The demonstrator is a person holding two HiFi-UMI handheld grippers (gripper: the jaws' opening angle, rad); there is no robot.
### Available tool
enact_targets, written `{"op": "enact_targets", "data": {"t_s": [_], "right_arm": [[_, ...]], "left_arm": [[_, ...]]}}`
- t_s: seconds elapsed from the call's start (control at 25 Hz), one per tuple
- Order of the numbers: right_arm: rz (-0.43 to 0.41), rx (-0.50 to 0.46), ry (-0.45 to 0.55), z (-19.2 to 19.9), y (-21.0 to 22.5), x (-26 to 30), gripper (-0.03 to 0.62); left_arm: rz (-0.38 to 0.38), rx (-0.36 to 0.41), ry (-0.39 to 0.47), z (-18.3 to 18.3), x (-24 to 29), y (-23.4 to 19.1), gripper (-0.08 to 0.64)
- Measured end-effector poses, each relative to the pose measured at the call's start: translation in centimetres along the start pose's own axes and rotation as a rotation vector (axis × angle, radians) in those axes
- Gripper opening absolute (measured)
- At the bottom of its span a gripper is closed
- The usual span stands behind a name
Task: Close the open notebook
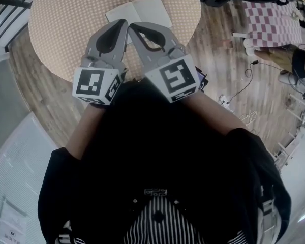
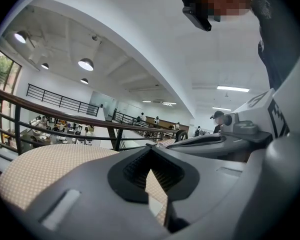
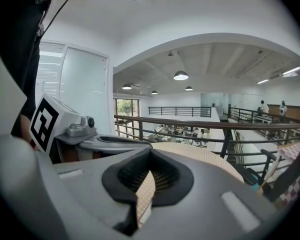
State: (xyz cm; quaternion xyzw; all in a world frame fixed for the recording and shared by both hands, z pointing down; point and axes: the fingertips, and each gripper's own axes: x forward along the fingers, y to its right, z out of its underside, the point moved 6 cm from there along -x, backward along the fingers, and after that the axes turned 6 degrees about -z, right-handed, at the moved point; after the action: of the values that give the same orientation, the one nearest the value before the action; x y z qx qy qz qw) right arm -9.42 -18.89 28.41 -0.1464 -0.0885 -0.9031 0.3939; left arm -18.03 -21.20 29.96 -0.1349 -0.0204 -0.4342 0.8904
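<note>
The open notebook [image 1: 142, 11] lies flat, white pages up, on the far half of a round table [image 1: 61, 29] covered in a small-checked beige cloth. Both grippers hover side by side over the table's near part, pointing at the notebook. The left gripper [image 1: 124, 22] has its tips just short of the notebook's near edge, jaws shut and empty. The right gripper [image 1: 132, 26] is close beside it, also shut with nothing held. In the left gripper view the left gripper [image 2: 149, 146] shows closed tips above the cloth; the right gripper view shows the right gripper [image 3: 150, 151] the same way.
A second table with a pink checked cloth [image 1: 274, 19] stands at the upper right, with cables [image 1: 244, 93] on the wooden floor beside it. A dark railing [image 2: 65, 109] runs behind the round table. A white surface [image 1: 10, 151] lies at the lower left.
</note>
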Motion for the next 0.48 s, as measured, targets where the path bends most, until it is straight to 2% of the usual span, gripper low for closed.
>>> {"op": "enact_targets", "data": {"t_s": [0.48], "right_arm": [[-0.068,0.043,-0.010,0.7,8.0,0.8,0.000]], "left_arm": [[-0.084,-0.033,-0.048,-0.1,6.7,1.2,0.005]]}}
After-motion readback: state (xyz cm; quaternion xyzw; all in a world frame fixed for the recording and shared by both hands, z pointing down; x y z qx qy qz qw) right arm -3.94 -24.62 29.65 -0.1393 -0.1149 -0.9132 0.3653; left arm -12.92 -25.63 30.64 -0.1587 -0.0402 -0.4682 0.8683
